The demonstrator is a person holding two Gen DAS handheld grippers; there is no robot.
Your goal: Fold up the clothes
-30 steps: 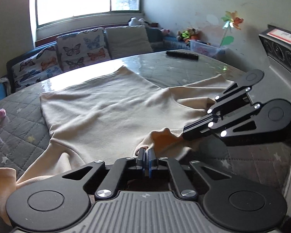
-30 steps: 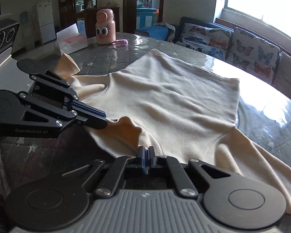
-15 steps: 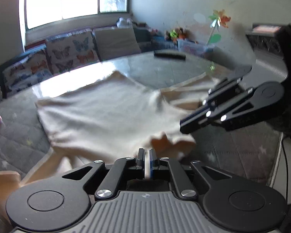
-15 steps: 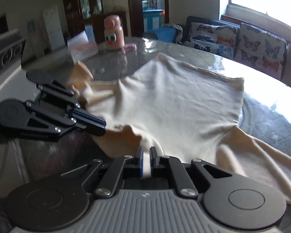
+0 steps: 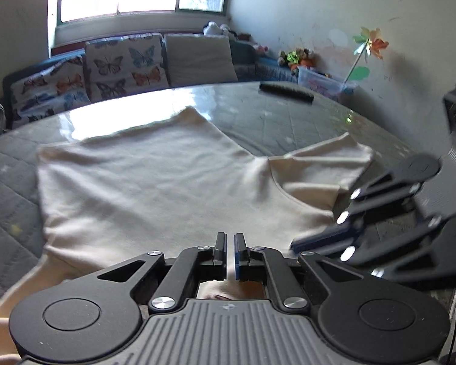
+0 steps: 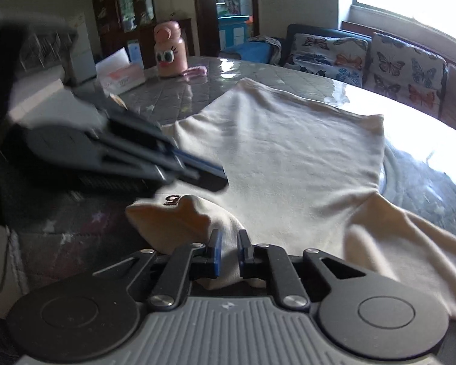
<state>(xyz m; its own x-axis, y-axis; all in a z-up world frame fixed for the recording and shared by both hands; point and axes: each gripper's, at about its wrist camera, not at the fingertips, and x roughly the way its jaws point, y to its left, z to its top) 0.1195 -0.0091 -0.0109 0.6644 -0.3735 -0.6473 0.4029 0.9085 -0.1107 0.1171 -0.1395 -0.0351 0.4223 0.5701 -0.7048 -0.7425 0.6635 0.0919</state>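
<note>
A cream long-sleeved shirt [image 5: 155,182] lies spread on the round table, collar edge toward me; it also shows in the right wrist view [image 6: 288,158]. My left gripper [image 5: 230,243] is slightly open over the near collar edge, with cloth showing under and behind the fingers. My right gripper [image 6: 228,248] is slightly open, with a fold of the collar lying between and under its fingers. The right gripper appears blurred at the right of the left wrist view [image 5: 364,228]. The left gripper appears blurred at the left of the right wrist view [image 6: 155,161].
A dark remote [image 5: 285,91] lies at the table's far side. A pink bottle [image 6: 168,50] and a tissue box [image 6: 120,74] stand on the far left of the table. A butterfly-print sofa [image 5: 106,67] runs under the window.
Both grippers were shut on the collar edge and have opened a little, letting the cloth drop. Both have lifted and pulled back slightly.
</note>
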